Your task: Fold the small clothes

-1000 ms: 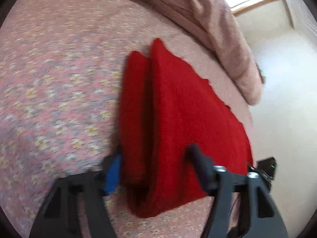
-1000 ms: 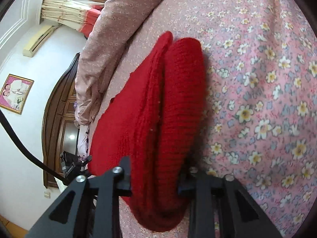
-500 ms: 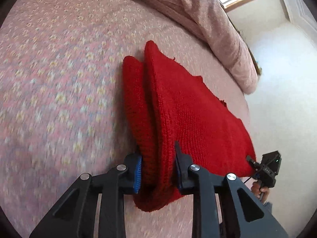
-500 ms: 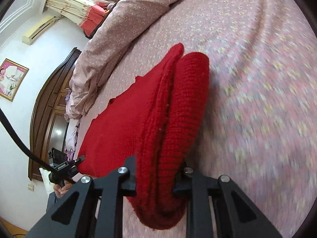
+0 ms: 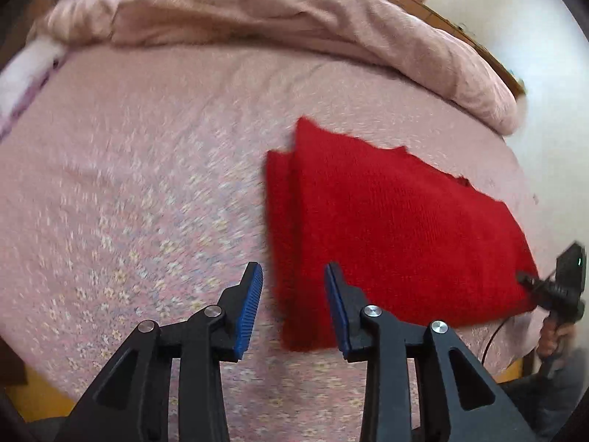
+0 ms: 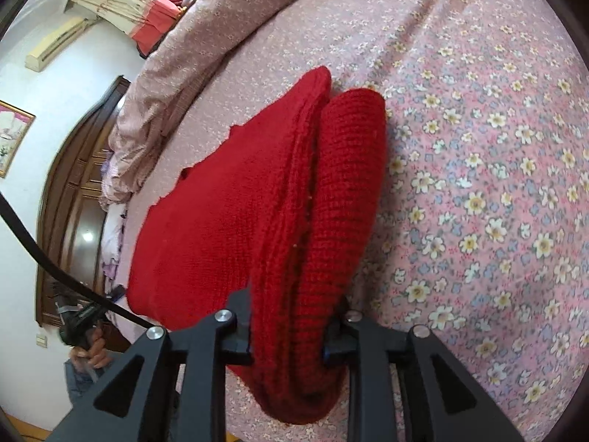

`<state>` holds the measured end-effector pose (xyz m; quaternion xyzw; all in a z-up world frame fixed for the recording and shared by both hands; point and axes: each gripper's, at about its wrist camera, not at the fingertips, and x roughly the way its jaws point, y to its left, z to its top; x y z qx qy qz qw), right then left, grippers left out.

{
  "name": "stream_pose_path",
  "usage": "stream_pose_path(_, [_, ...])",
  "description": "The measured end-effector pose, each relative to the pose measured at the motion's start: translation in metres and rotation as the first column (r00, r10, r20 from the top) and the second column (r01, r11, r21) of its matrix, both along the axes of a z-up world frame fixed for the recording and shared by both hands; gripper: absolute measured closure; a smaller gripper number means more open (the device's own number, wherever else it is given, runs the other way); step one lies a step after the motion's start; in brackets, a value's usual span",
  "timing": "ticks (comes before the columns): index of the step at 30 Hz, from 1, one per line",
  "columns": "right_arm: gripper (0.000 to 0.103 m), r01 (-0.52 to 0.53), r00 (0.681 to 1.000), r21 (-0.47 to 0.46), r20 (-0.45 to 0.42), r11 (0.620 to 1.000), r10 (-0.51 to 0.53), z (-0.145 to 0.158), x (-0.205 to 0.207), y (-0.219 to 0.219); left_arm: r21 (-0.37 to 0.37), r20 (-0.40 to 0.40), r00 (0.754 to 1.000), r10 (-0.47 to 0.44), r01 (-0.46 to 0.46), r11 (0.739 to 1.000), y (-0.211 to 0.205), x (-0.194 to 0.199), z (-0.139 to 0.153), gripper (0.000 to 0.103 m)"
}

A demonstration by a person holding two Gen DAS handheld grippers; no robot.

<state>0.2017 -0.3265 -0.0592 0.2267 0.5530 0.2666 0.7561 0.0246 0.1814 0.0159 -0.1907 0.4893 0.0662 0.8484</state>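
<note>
my left gripper [image 5: 293,307] has just spread and let go of the red knit [image 5: 386,228], now folded flat on the flowered sheet [image 5: 129,202] at two o'clock, while my right gripper [image 6: 294,335] still pinches its near fold.

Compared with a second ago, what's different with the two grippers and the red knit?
The left gripper has let go: half a second ago its pads pinched the folded red knit; now its jaws have just been opening, clear of the cloth and drawn back. The right gripper stays clamped on its end. The knit still lies folded on the floral bedspread.
</note>
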Motion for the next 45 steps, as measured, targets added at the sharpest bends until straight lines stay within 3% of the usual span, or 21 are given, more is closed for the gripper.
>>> stream_pose_path(5, [0.078, -0.012, 1.000, -0.045, 0.006, 0.999, 0.012, 0.004, 0.005, 0.008, 0.023, 0.021, 0.995, -0.097, 0.097, 0.995, -0.065, 0.027, 0.018, 0.075])
stream_pose_path(11, [0.077, -0.021, 1.000, -0.051, 0.005, 0.998, 0.021, 0.004, 0.004, 0.006, -0.032, 0.064, 0.986, -0.153, 0.155, 0.987, -0.132, 0.071, 0.017, 0.076])
stream_pose_path(12, [0.076, -0.023, 1.000, -0.051, 0.006, 0.998, 0.023, 0.003, 0.003, 0.006, -0.052, 0.058, 0.983, -0.173, 0.176, 0.983, -0.139, 0.078, 0.014, 0.080])
stream_pose_path(13, [0.076, -0.026, 1.000, -0.052, 0.005, 0.998, 0.026, 0.003, 0.002, 0.003, -0.093, 0.060, 0.979, -0.196, 0.201, 0.975, -0.147, 0.086, 0.011, 0.095])
stream_pose_path(14, [0.076, -0.027, 1.000, -0.050, 0.004, 0.998, 0.027, 0.003, 0.002, 0.002, -0.109, 0.063, 0.978, -0.200, 0.206, 0.972, -0.152, 0.089, 0.010, 0.098])
stream_pose_path(20, [0.076, -0.037, 0.999, -0.036, 0.005, 0.999, 0.038, 0.003, 0.001, -0.005, -0.128, 0.059, 0.976, -0.207, 0.213, 0.969, -0.176, 0.102, 0.004, 0.098])
stream_pose_path(24, [0.076, -0.046, 0.999, -0.043, 0.011, 0.998, 0.046, 0.005, 0.000, -0.005, -0.100, 0.048, 0.969, -0.242, 0.245, 0.964, -0.189, 0.101, -0.002, 0.098])
stream_pose_path(28, [0.076, -0.046, 0.999, -0.051, 0.012, 0.998, 0.046, 0.007, 0.000, -0.004, -0.035, -0.050, 0.976, -0.214, 0.213, 0.977, -0.197, 0.106, -0.021, 0.098])
stream_pose_path(33, [0.076, -0.045, 0.999, -0.056, 0.015, 0.997, 0.046, 0.007, 0.000, 0.000, 0.039, 0.016, 0.977, -0.215, 0.214, 0.976, -0.205, 0.093, -0.001, 0.098])
stream_pose_path(36, [0.076, -0.043, 0.999, -0.056, 0.009, 0.997, 0.044, 0.005, 0.001, 0.001, 0.063, -0.008, 0.979, -0.203, 0.203, 0.977, -0.204, 0.097, -0.004, 0.098])
stream_pose_path(40, [0.076, -0.045, 0.999, -0.066, 0.016, 0.997, 0.046, 0.005, 0.000, 0.003, 0.073, -0.054, 0.983, -0.178, 0.182, 0.981, -0.198, 0.104, -0.032, 0.098])
stream_pose_path(45, [0.076, -0.043, 0.999, -0.064, 0.014, 0.997, 0.044, 0.005, 0.000, 0.003, 0.096, -0.043, 0.981, -0.189, 0.192, 0.977, -0.203, 0.099, -0.022, 0.103])
